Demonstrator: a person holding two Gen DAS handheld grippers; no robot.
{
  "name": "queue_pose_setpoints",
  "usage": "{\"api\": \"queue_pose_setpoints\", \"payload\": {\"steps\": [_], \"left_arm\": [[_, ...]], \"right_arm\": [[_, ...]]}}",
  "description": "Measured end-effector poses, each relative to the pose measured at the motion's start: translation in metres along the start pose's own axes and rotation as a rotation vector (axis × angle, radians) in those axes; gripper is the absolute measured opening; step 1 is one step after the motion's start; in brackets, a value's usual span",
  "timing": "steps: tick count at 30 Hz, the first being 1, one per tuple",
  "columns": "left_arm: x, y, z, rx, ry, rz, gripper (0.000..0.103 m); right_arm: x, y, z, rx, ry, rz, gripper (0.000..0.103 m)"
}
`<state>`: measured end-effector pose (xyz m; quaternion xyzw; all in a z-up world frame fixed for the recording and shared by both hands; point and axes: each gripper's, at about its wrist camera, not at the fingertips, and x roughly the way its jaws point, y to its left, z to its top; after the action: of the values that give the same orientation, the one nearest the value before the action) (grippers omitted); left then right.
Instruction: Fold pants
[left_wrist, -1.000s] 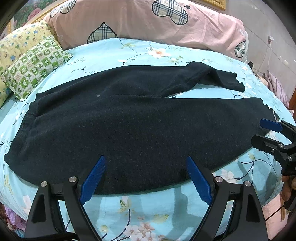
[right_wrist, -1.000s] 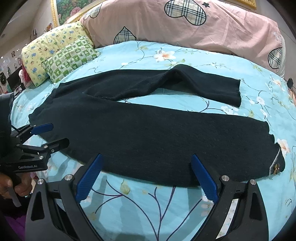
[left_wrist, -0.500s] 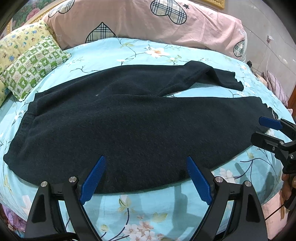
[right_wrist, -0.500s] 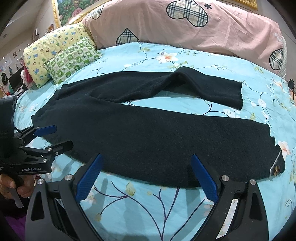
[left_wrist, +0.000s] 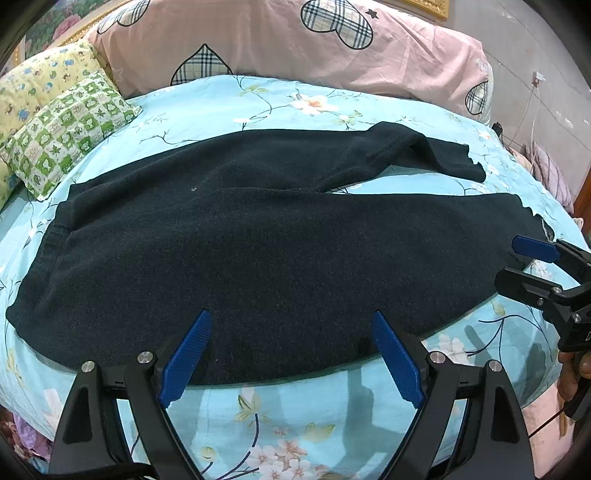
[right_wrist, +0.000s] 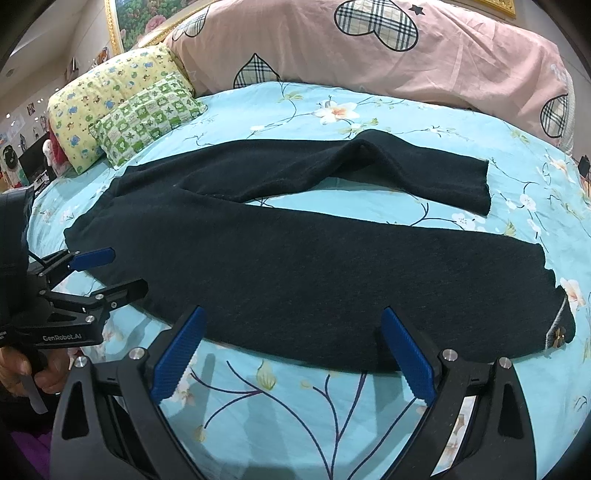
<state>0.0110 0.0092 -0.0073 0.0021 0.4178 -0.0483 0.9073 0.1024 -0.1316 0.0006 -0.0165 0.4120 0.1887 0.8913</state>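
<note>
Dark knit pants (left_wrist: 258, 251) lie spread flat across the bed, waist at the left, two legs running right; the far leg is humped and bent. They also show in the right wrist view (right_wrist: 314, 258). My left gripper (left_wrist: 291, 354) is open and empty, hovering at the near edge of the pants by the waist half. It shows from the side in the right wrist view (right_wrist: 122, 269). My right gripper (right_wrist: 291, 350) is open and empty at the near leg's edge. It shows in the left wrist view (left_wrist: 517, 262) beside the near cuff.
The bed has a light blue flowered sheet (left_wrist: 295, 413). A long pink pillow (left_wrist: 295, 48) lies across the back. A green checked pillow (left_wrist: 62, 133) and a yellow one (right_wrist: 103, 99) sit at the back left. The bed edge drops off near me.
Both grippers have edged slightly forward and lower toward the near edge of the pants. Both stay open. The pants have not moved.
</note>
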Motion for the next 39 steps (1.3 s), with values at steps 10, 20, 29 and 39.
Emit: {"api": "queue_pose_setpoints", "payload": {"steps": [10,20,29,39], "left_arm": [[0.0020,0.0026,-0.0021,-0.003,0.014,-0.032,0.089],[0.0024,0.0017,-0.0007,0.001,0.018,-0.045,0.089],[-0.0001,0.0011,0.0035,0.007,0.012,-0.048,0.089],[0.0023,0.0055,0.0070,0.009,0.019,-0.061,0.089]], "right_arm": [[0.0005,0.0006,0.0007,0.004,0.002,-0.010,0.096],[0.0011,-0.0024,0.0037,0.006,0.002,-0.012,0.096],[-0.0024,-0.0048,0.0047,0.018,-0.008,0.010,0.096],[-0.0016,-0.0039,0.0084,0.010,-0.007,0.025,0.096]]}}
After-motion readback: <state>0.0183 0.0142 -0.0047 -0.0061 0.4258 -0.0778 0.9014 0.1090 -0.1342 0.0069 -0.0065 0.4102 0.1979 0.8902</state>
